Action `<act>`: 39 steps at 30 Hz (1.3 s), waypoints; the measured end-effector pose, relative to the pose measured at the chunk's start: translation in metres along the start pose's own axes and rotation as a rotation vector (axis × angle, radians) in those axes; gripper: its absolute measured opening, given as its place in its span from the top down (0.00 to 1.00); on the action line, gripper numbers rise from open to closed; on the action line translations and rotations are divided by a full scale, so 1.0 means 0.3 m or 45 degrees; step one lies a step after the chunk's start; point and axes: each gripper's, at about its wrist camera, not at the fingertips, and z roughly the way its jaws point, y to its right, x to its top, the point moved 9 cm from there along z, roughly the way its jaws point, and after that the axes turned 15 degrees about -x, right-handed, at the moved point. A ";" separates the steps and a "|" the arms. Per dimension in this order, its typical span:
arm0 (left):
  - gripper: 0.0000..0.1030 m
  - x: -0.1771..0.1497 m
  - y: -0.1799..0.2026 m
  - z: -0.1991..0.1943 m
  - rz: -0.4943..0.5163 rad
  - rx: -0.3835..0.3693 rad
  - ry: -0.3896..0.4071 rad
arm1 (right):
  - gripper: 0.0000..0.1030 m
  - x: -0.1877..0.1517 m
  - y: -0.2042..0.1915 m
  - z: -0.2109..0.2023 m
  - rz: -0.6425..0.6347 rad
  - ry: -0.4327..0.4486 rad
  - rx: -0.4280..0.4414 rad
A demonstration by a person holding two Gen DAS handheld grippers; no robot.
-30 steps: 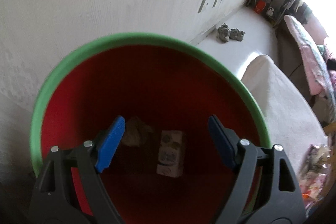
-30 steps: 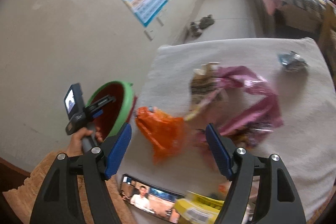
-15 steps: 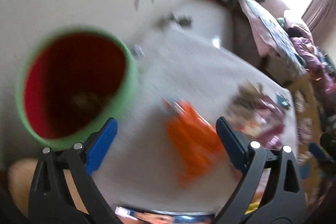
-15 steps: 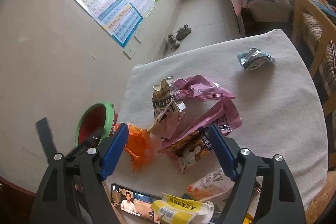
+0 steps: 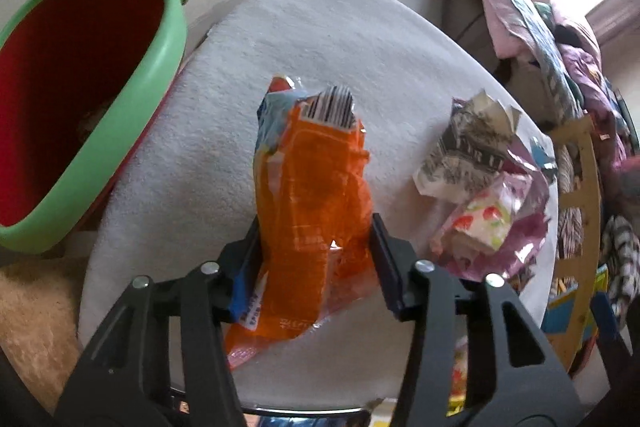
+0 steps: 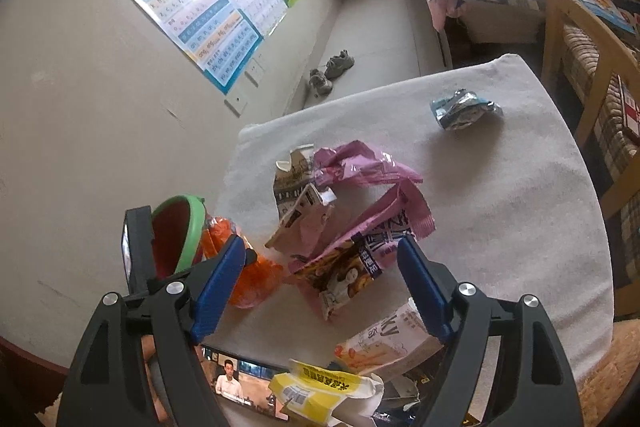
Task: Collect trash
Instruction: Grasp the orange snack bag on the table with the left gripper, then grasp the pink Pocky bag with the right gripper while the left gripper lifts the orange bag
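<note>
An orange snack wrapper (image 5: 312,187) lies on the white-towelled table (image 5: 320,27), and my left gripper (image 5: 314,255) is closing its jaws around it, pads touching both sides. The red bin with a green rim (image 5: 160,67) stands just left of the table. In the right wrist view the same orange wrapper (image 6: 256,275) shows beside the bin (image 6: 196,227). My right gripper (image 6: 320,275) hangs open above a heap of pink wrappers and a torn carton (image 6: 360,227), holding nothing.
A crumpled silver-blue wrapper (image 6: 460,109) lies alone at the far side of the table. A yellow packet (image 6: 320,387), a pale snack bag (image 6: 384,339) and a phone (image 6: 240,383) sit at the near edge. A wooden chair (image 6: 580,67) stands on the right.
My left gripper swung from over the bin to the table and narrowed its jaws around the orange wrapper. My right gripper shifted slightly over the pink heap, still open.
</note>
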 end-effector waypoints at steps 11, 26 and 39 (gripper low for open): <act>0.57 -0.073 -0.045 -0.111 0.289 0.047 -0.035 | 0.26 -0.034 -0.098 0.154 -0.095 -0.140 -0.022; 0.48 -0.094 -0.088 -0.090 0.187 -0.083 0.000 | 0.28 0.242 0.010 0.375 -0.249 -0.118 -0.340; 0.38 -0.099 -0.067 -0.077 0.233 -0.097 0.005 | 0.67 0.171 0.050 0.480 -0.271 -0.293 -0.264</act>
